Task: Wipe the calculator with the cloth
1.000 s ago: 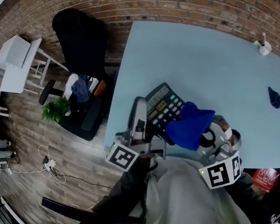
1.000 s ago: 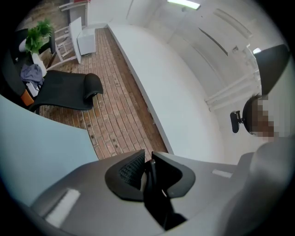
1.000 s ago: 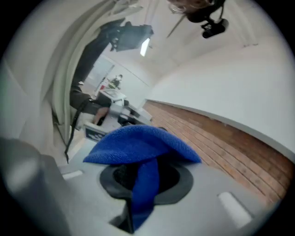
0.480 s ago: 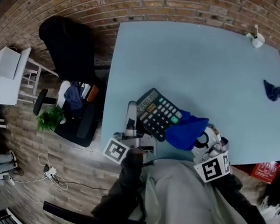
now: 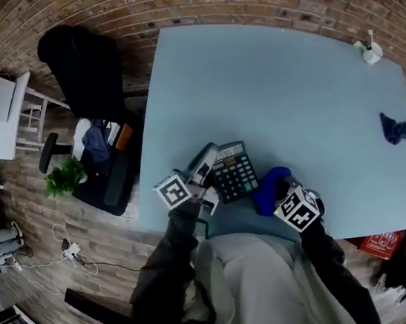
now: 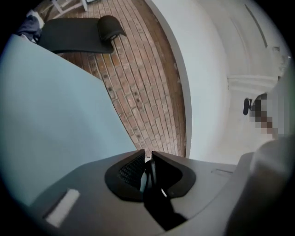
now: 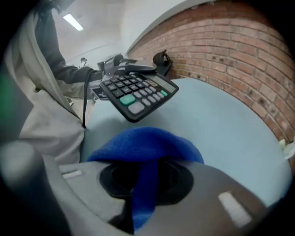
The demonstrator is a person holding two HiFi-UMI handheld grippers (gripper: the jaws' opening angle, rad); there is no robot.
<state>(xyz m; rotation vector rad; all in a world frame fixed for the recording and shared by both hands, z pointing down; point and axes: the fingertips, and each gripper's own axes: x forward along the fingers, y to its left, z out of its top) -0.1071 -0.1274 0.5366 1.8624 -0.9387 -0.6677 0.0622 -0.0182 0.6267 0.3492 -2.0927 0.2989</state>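
R gripper point(image 7: 146, 161) is clamped on the blue cloth point(image 7: 145, 143). Its view shows calc point(image 7: 138, 94) keys-up, tilted over table point(image 7: 221, 129), w/ L gripper point(image 7: 131, 69) pinching its left end. L gripper view: only a dark sliver between shut jaws. Head view: calc by table's near edge, cloth just right.
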